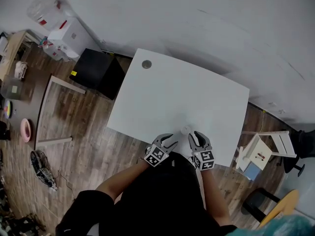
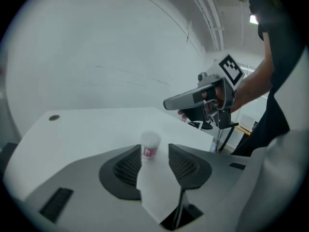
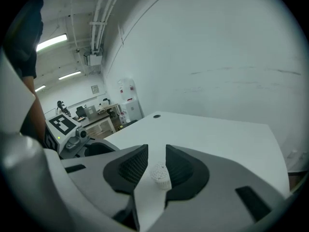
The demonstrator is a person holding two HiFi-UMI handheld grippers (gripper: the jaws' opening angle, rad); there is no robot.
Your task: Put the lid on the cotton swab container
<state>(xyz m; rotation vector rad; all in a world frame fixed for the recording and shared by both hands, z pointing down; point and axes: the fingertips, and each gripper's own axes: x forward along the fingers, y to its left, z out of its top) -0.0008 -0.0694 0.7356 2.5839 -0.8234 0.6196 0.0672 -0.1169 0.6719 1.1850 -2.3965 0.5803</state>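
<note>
The cotton swab container (image 1: 186, 130) is a small round tub that stands upright on the white table (image 1: 172, 92) near its front edge. Its top shows packed white swab tips, with no lid on it. In the left gripper view the container (image 2: 150, 148) shows a red label and sits beyond the wide-apart jaws of my left gripper (image 2: 153, 151), untouched. My left gripper (image 1: 173, 139) is just left of it and my right gripper (image 1: 196, 135) just right, both lifted off the table. The right gripper (image 3: 156, 150) has its jaws apart with nothing between the pads; the container (image 3: 161, 174) lies ahead. No lid is in view.
A round grommet hole (image 1: 146, 64) marks the table's far left corner. On the wooden floor stand a black cabinet (image 1: 101, 70) to the left, a wooden frame (image 1: 54, 112), and a small white stool (image 1: 258, 151) to the right. A white wall lies behind the table.
</note>
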